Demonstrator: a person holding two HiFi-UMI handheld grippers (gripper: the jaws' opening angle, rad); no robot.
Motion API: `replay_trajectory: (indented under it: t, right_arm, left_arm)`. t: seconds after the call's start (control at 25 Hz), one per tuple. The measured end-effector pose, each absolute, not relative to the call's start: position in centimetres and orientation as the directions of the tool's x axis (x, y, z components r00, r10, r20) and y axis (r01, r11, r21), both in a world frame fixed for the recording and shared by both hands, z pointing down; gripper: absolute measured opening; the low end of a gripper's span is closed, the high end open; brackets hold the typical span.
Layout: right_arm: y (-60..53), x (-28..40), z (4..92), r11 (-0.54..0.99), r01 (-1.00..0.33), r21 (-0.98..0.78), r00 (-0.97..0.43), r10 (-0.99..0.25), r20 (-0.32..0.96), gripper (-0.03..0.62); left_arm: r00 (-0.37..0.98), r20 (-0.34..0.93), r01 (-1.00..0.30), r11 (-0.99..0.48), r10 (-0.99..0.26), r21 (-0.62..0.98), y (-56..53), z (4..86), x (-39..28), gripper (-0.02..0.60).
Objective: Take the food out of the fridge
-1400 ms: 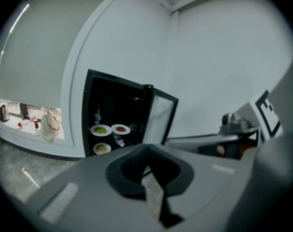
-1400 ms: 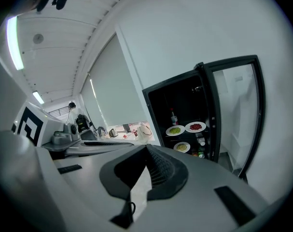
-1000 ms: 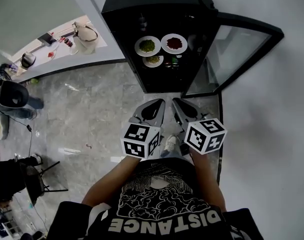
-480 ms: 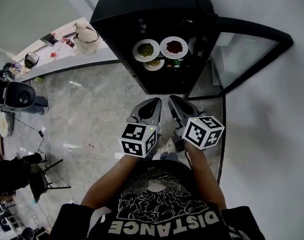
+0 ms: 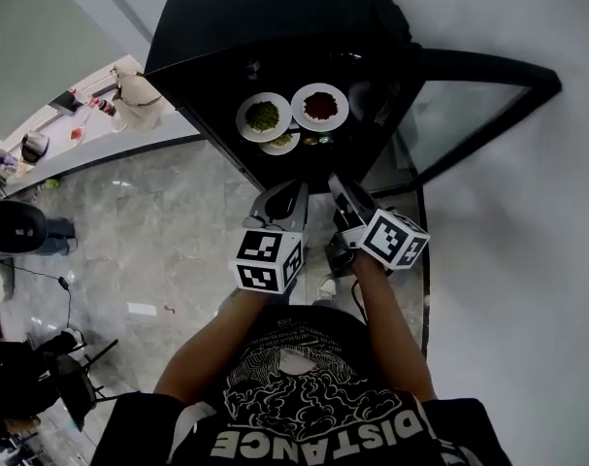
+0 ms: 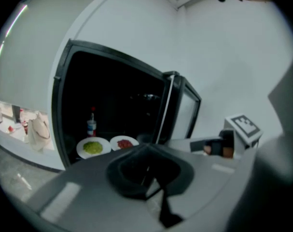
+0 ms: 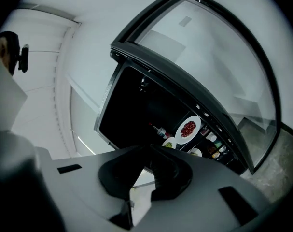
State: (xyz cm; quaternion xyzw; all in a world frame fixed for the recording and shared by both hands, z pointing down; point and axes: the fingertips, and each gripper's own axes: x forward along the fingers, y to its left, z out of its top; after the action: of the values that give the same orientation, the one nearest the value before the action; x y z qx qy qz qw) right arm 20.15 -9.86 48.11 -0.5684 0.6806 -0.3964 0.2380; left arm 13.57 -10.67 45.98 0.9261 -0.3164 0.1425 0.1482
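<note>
both hand-held grippers have closed in on the fridge (image 5: 275, 27) since the earlier head view; the open front now sits just beyond their tips, and the whole fridge fills more of the head view.

- left hand-held gripper (image 5: 290, 194): jaws pressed together, nothing between them. aimed at the lower front of the fridge.
- right hand-held gripper (image 5: 337, 184): jaws pressed together as well, empty. it sits just beside the left one, on the side nearer the glass door (image 5: 469, 115).
- glass door stands swung wide open, away from the fridge front.

food, all still inside the fridge on one shelf:
- plate of green food (image 5: 263, 116), towards the side away from the door.
- plate of red food (image 5: 319, 106), just beside it, nearer the door.
- smaller plate (image 5: 282, 143) in front of those two, at the shelf's front edge; contents too small to name.
- bottle (image 6: 91, 127) stands upright behind the green plate, deeper inside the fridge.

progress, as a judgement: the door is already open, so access is done. nothing has been lifted out and no plate is touched. what is left is nearly everything: open a pair of jaws, reach in, take each plate by its rim and carry it out level.
</note>
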Motion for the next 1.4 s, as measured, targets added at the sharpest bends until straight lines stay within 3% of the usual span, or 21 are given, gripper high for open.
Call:
replay_trajectory:
  t: [0.36,0.48,0.96,1.4]
  right_arm:
    - [-16.3,21.9,53.2,-0.050,-0.474,-0.879,-0.143,-0.981,0.133,0.010]
    - [-18.4,22.3,55.2,-0.073,-0.430,-0.900,-0.129,-0.982,0.141,0.083]
    - [-23.4,24.6,62.3,-0.197,-0.236,-0.952,-0.028,-0.977,0.209,0.097]
    - [-25.4,25.3,63.2,-0.191,-0.121,-0.974,-0.012,-0.981,0.193,0.094]
  left_arm:
    - [0.791,0.353,-0.584,-0.790,-0.500,0.189,-17.2,47.8,15.3,0.002]
    - [0.794,0.360,-0.577,-0.794,-0.490,0.192,-18.6,48.4,15.2,0.002]
    - [0.797,0.401,-0.554,-0.811,-0.452,0.186,-22.2,50.6,14.5,0.002]
    - [0.786,0.420,-0.570,-0.795,-0.454,0.208,-23.8,51.7,13.5,0.002]
